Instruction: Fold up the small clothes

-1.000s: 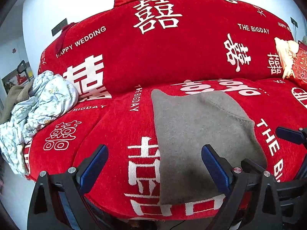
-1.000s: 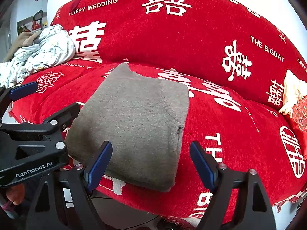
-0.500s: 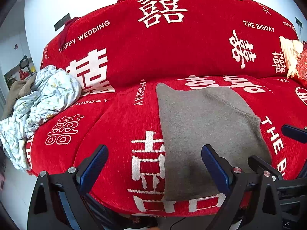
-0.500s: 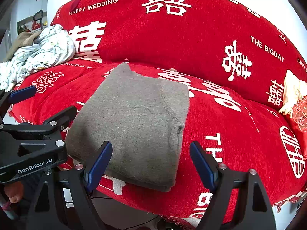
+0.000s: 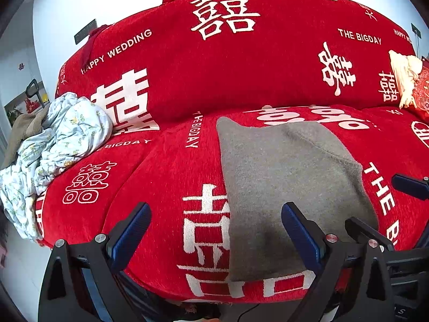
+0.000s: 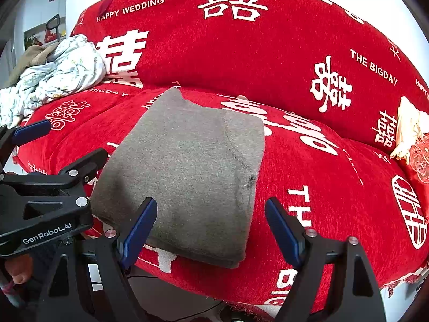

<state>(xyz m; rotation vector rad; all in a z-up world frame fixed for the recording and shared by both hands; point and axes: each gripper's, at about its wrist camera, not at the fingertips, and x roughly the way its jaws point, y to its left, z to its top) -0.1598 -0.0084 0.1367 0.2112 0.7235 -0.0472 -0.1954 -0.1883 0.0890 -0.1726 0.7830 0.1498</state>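
Observation:
A folded grey knit garment (image 5: 284,182) lies flat on the red sofa seat (image 5: 161,177), reaching its front edge; it also shows in the right wrist view (image 6: 187,166). My left gripper (image 5: 214,222) is open and empty, hovering just before the sofa's front edge, its right finger over the garment's near left part. My right gripper (image 6: 211,220) is open and empty, in front of the garment's near right corner. The left gripper's body also shows at the left of the right wrist view (image 6: 45,187).
A crumpled pale floral cloth pile (image 5: 56,145) sits on the sofa's left end, also in the right wrist view (image 6: 59,72). A cream tasselled red cushion (image 5: 410,80) lies at the right end. The red backrest (image 5: 228,61) rises behind.
My left gripper has drifted slightly left and tilted up, so the sofa and garment sit a little lower and to the right in its view. The right gripper has barely moved. Both stay open.

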